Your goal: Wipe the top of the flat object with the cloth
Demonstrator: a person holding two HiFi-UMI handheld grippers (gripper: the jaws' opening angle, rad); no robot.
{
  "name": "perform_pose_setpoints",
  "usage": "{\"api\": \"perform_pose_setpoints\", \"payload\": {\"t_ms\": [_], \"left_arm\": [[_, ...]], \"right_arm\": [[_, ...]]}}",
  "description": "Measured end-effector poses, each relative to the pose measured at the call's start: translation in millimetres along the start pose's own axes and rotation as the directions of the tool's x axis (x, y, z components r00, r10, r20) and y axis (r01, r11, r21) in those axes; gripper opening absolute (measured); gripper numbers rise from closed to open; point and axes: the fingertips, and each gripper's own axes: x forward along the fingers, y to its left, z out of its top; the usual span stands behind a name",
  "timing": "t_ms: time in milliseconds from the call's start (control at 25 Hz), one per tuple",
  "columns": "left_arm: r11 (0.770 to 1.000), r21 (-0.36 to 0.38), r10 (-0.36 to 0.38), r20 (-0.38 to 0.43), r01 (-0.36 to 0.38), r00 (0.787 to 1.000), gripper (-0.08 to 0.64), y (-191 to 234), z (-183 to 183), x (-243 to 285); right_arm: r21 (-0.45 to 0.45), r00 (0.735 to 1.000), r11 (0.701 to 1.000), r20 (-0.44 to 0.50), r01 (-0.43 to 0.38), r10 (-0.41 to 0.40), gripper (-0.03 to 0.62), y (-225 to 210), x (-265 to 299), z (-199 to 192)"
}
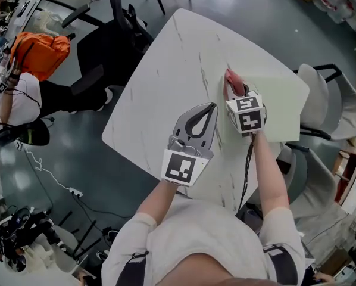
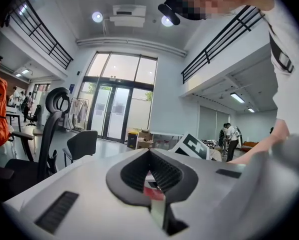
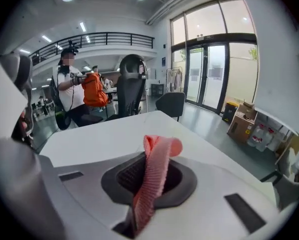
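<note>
Over the table [image 1: 166,64], right hand-held gripper [image 1: 236,94] clamps pink cloth [image 3: 157,166]; left hand-held gripper [image 1: 212,108] is clenched.

Rig: left gripper [image 1: 211,108] and right gripper [image 3: 150,156] share pale grey shells. The jaws are lined with dark ribbed pads [image 2: 164,174], and the shells have dark slot-shaped insets [image 2: 59,211].

Each gripper carries a white cube [image 1: 181,167] printed with black square markers (the right one's cube [image 1: 247,113] shows two printed faces). A thin black cable [image 1: 247,165] trails from the right gripper.

We wear a white short-sleeved shirt [image 1: 208,237] with dark straps [image 1: 133,267] at both sides.
</note>
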Motion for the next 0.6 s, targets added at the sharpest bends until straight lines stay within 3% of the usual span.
{"api": "perform_pose_setpoints", "payload": {"t_ms": [200,440,600], "left_arm": [[1.0,-0.014,-0.008,-0.02,0.008,1.0,0.014,6.5,-5.7,6.9],[1.0,-0.025,-0.012,-0.055,0.01,0.998,0.014,6.9,-20.8,14.3],[0.998,-0.066,-0.01,-0.133,0.001,0.991,0.014,-1.7,-54.6,20.2]], "right_arm": [[-0.087,0.993,0.996,-0.114,0.028,-0.038,0.032,3.6,21.7,-18.1],[-0.11,0.99,0.993,-0.129,0.043,-0.057,0.032,-2.9,22.2,-19.5],[-0.082,0.991,0.996,-0.126,0.031,-0.041,0.032,-12.9,17.7,-25.3]]}}
